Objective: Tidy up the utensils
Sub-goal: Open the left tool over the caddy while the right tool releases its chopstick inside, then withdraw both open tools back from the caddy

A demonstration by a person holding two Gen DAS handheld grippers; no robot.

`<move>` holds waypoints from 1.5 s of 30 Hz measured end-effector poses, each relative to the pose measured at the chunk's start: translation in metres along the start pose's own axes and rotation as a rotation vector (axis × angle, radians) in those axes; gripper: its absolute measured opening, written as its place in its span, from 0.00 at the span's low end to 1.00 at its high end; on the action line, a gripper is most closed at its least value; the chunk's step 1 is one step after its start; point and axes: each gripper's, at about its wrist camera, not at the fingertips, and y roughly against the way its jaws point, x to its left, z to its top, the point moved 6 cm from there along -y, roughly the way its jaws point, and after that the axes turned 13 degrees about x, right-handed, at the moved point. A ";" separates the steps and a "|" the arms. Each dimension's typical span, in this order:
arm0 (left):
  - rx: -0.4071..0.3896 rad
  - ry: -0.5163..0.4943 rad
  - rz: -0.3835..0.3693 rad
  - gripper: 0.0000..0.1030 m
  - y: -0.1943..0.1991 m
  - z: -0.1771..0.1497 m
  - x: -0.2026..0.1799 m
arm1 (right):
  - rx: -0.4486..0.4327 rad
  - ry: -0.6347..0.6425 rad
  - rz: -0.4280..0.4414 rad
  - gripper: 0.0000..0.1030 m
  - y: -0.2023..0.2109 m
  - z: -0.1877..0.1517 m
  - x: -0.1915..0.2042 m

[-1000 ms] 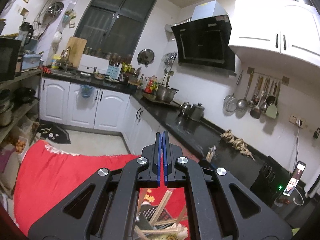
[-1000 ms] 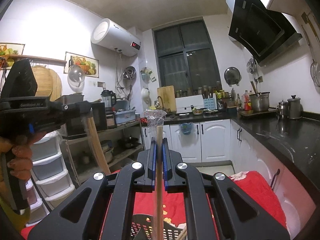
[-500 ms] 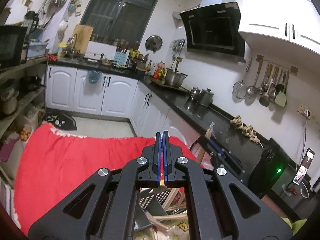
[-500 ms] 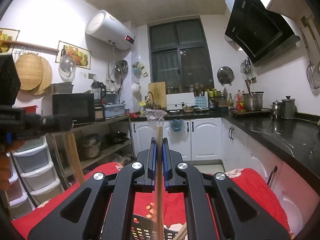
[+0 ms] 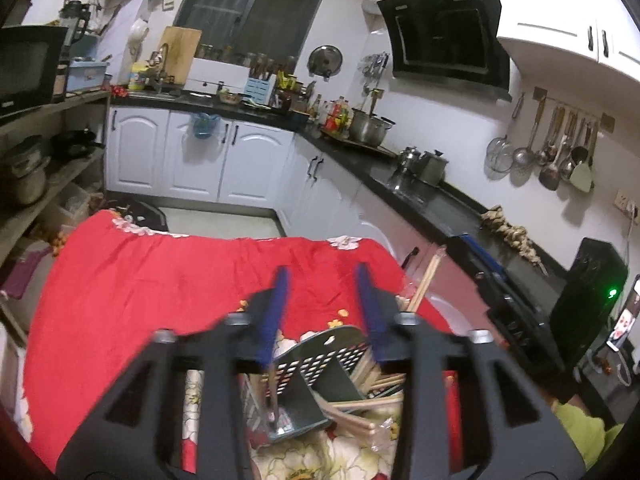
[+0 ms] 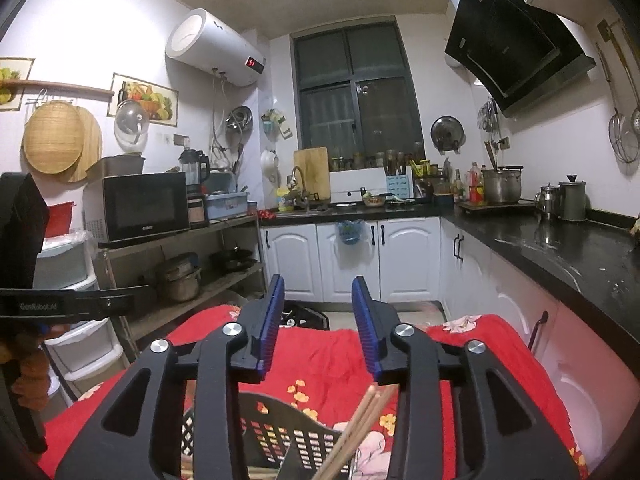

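Opening left claw (image 5: 322,276) and right claw (image 6: 318,284), nothing gripped, slotted utensil basket (image 5: 316,364) with chopsticks (image 6: 352,432) just below.

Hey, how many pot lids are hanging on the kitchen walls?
2. One lid hangs just right of the window. The other lid hangs on the left, below the fruit picture. More may be hidden out of view.

Walls: white, with a dark window (image 6: 358,92) at the far end.
Cabinets: white doors (image 6: 408,258) under a black L-shaped counter (image 5: 424,196).
Hood: black range hood (image 5: 446,34) on the right wall.
Left side: open shelf with a microwave (image 6: 138,206); water heater (image 6: 216,48) above.
Floor: pale, possibly tiled.
Light: dim, indoor.
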 end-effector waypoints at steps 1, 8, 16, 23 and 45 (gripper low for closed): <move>-0.001 -0.002 0.008 0.34 0.000 -0.002 0.000 | 0.005 -0.001 -0.005 0.38 0.002 -0.001 -0.001; -0.008 0.012 0.077 0.60 0.006 -0.023 0.009 | 0.023 -0.013 -0.021 0.51 0.018 -0.009 -0.006; -0.031 0.045 0.096 0.78 0.024 -0.049 0.013 | 0.015 -0.031 -0.015 0.72 0.047 -0.019 -0.012; -0.044 0.059 0.105 0.89 0.037 -0.071 0.008 | 0.020 -0.004 -0.027 0.84 0.070 -0.032 -0.007; 0.134 -0.005 0.169 0.90 0.025 -0.189 -0.024 | 0.306 0.068 -0.068 0.94 0.107 -0.161 0.027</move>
